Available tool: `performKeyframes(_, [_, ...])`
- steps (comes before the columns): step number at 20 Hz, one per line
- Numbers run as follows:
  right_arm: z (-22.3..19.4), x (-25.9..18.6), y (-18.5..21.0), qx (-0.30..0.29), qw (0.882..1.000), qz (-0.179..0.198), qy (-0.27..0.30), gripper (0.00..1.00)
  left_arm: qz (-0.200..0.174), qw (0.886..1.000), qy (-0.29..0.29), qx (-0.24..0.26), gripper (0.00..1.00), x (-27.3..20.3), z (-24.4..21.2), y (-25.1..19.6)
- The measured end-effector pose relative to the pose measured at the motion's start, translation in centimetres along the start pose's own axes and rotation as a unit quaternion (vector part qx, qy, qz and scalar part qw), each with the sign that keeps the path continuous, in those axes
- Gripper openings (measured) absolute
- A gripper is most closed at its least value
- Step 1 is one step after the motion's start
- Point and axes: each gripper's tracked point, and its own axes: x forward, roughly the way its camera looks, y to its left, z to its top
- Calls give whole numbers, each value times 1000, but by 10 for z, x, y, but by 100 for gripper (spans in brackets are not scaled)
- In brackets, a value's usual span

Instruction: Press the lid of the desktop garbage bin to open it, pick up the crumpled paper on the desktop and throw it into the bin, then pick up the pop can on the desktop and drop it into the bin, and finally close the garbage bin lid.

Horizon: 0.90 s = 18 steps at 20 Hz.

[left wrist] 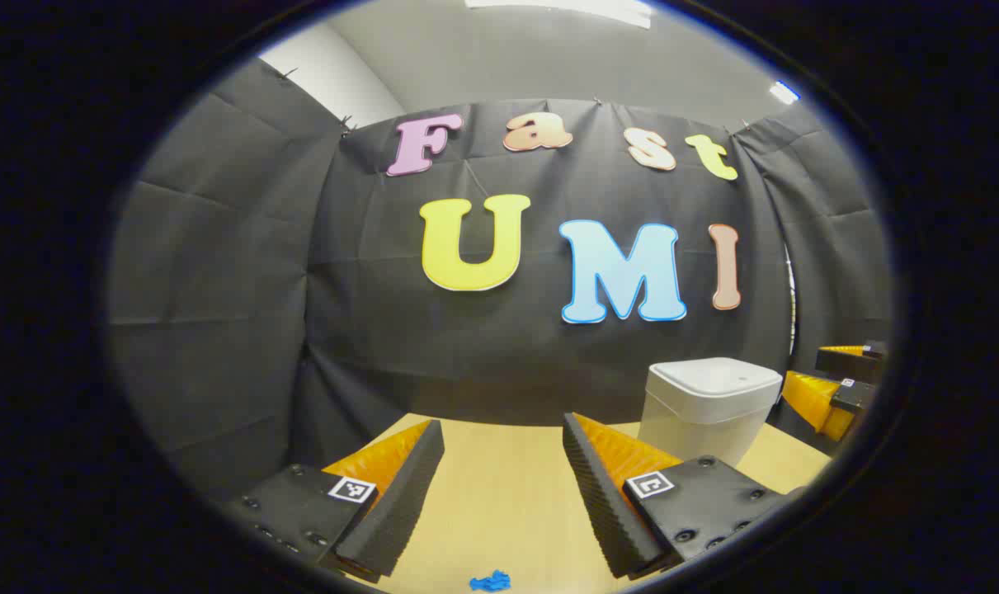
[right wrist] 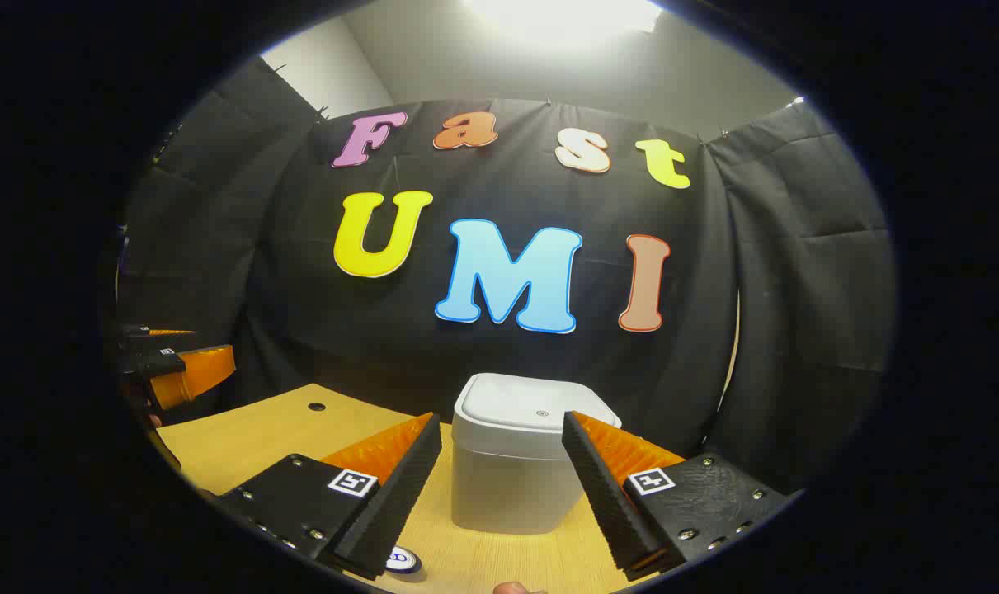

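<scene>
Your right hand-held gripper (right wrist: 499, 487) is spread wide, and the garbage bin (right wrist: 515, 470), lid closed, stands just beyond its fingertips.

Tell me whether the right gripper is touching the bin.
Apart. The right gripper view shows the open right gripper held short of the bin, bare table between them.

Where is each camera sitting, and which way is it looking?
Left gripper view: rides on the left gripper, looks forward over the wooden table toward the booth wall; its two open fingers show at the bottom, the bin stands ahead to the right, the right gripper at the far right edge.
Right gripper view: rides on the right gripper, faces the bin straight ahead between its open fingers; the left gripper shows at the left edge.
Both share the bin, lid closed, and the table.
</scene>
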Motion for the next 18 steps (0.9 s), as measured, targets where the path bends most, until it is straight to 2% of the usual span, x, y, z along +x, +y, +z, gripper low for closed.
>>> performKeyframes(5, [1, 6, -2, -14, 1000, -12, 2, 95, -11, 1000, -3, 3, 95, 2, 2, -3])
performKeyframes(9, [7, 9, -5, -13, 1000, -19, -6, 95, -24, 1000, -10, -12, 96, 6, 4, -13])
performKeyframes(12, [12, 11, -9, -19, 999, -23, -16, 95, -21, 1000, -12, -15, 93, 5, 6, -11])
performKeyframes(17, [12, 10, -13, -5, 999, -28, -15, 95, -22, 1000, -20, 1, 96, 6, 10, -7])
performKeyframes(18, [11, 9, -14, 0, 999, -30, -15, 95, -23, 999, -23, 0, 93, 6, 10, -8])
